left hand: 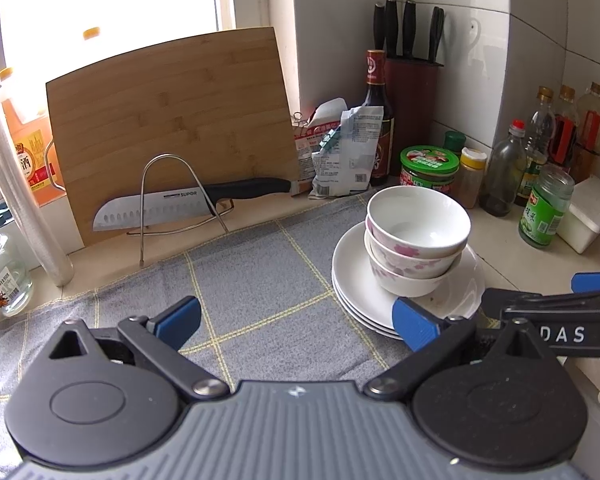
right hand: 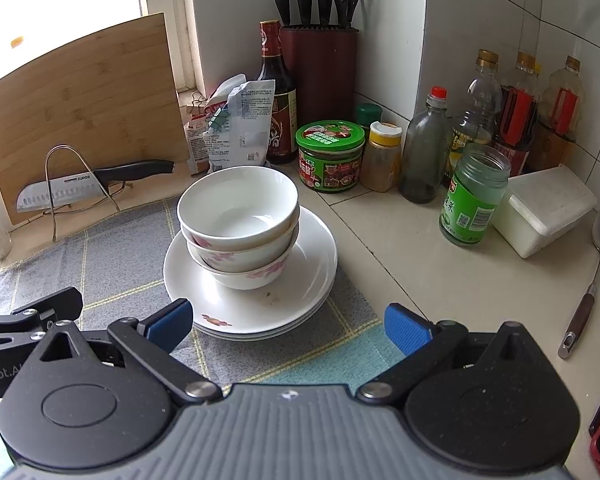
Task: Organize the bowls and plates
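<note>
I see a pale kitchen counter [right hand: 440,276] carrying a grey checked cloth [right hand: 112,276]. A stack of white plates [right hand: 308,280] sits on that cloth. Directly on the counter stand a green-lidded jar [right hand: 331,156], a green-labelled glass jar [right hand: 474,196], a white lidded box [right hand: 544,212], a wire rack [right hand: 66,184] and a metal spatula [right hand: 592,280].
</note>
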A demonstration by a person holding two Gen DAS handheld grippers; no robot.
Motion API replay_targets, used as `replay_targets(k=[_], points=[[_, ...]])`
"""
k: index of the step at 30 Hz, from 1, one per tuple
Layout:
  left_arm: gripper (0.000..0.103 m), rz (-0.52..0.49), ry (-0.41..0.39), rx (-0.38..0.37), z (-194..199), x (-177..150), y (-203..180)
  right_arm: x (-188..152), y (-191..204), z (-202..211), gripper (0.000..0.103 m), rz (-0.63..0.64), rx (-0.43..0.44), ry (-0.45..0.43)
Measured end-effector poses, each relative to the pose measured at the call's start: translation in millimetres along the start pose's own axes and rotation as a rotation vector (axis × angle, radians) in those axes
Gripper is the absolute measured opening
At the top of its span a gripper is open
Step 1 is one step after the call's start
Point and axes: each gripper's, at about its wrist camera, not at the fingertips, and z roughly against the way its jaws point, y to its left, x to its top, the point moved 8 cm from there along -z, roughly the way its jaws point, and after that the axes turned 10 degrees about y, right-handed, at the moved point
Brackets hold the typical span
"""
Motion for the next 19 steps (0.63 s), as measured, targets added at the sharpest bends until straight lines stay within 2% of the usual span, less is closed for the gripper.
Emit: replay_targets(k=[19], points=[[0.101, -0.005, 0.009, -0.007, -1.7, 0.5, -4.8, -0.8, -5.0, 0.1, 0.103, -0.012, -0.012, 0.005]])
